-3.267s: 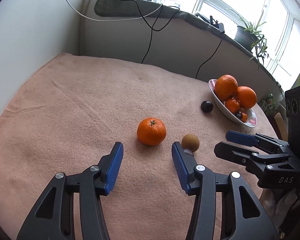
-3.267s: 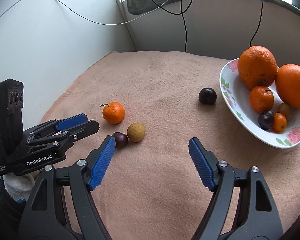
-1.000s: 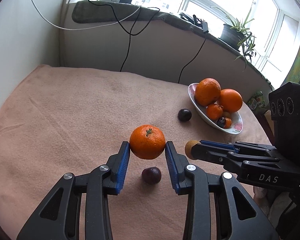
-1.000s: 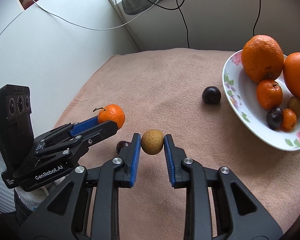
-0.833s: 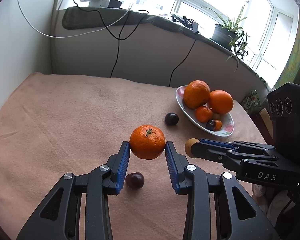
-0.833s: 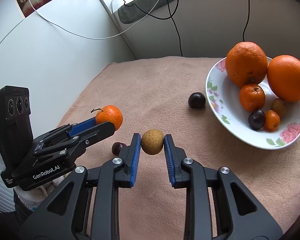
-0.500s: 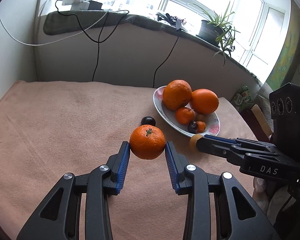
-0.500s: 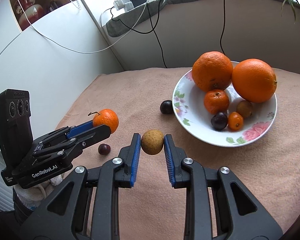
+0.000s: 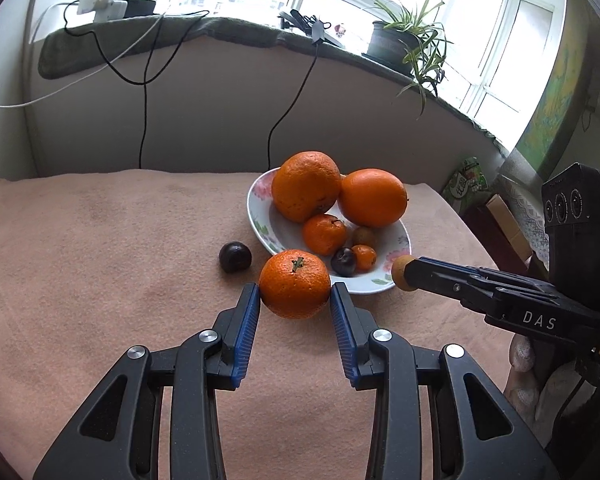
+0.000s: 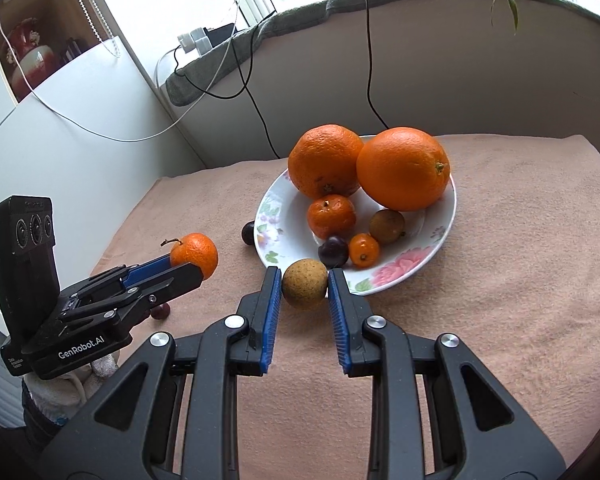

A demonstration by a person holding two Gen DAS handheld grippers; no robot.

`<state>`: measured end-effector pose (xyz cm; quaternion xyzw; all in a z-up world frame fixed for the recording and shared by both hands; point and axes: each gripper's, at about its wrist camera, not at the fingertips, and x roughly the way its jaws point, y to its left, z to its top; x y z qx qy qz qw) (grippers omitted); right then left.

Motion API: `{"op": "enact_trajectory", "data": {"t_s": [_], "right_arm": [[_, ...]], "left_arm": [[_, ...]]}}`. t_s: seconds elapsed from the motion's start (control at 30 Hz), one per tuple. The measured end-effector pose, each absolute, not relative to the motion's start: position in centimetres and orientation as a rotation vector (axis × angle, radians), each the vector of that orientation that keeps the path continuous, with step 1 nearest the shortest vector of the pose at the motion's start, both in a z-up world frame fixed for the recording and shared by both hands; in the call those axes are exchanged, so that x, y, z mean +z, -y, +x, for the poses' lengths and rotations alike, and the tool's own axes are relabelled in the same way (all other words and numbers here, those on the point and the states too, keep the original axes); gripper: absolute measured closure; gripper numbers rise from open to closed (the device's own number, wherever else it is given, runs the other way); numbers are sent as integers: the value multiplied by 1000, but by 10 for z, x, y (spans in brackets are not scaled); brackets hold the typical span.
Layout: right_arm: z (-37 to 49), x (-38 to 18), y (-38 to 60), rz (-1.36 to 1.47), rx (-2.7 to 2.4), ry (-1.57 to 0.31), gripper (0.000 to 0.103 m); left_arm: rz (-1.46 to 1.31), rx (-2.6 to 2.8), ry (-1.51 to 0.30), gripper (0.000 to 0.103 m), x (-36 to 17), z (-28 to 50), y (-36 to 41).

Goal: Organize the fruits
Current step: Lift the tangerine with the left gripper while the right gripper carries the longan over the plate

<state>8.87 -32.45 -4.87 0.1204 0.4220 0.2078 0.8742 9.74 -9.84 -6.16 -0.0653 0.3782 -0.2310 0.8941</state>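
My left gripper (image 9: 295, 298) is shut on an orange tangerine (image 9: 295, 283), held in the air just short of the near rim of the white flowered bowl (image 9: 260, 224). My right gripper (image 10: 304, 283) is shut on a small brown round fruit (image 10: 304, 283), also lifted, close to the bowl's (image 10: 436, 236) front rim. The bowl holds two large oranges (image 10: 403, 168), a tangerine, a dark plum and small fruits. Each gripper shows in the other's view: the right one (image 9: 404, 268) with its brown fruit, the left one (image 10: 188, 264) with its tangerine.
A dark plum (image 9: 235, 256) lies on the pink cloth (image 9: 100, 260) just left of the bowl. Another small dark fruit (image 10: 161, 311) lies under the left gripper. Cables hang down the wall behind, and a potted plant (image 9: 404, 44) stands on the sill.
Both grippers have carried their fruits across the cloth toward the bowl, which now looms larger and nearer. The small dark fruit on the cloth is left behind.
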Motion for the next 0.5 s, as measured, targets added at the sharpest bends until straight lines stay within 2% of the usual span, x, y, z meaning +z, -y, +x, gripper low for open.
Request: {"op": "enact_trajectory", "data": {"t_s": [0.5], "right_arm": [[104,-55,341,263,403,-883,78]], "left_arm": [[-82,-503,-802,68,-61,117,131]]}}
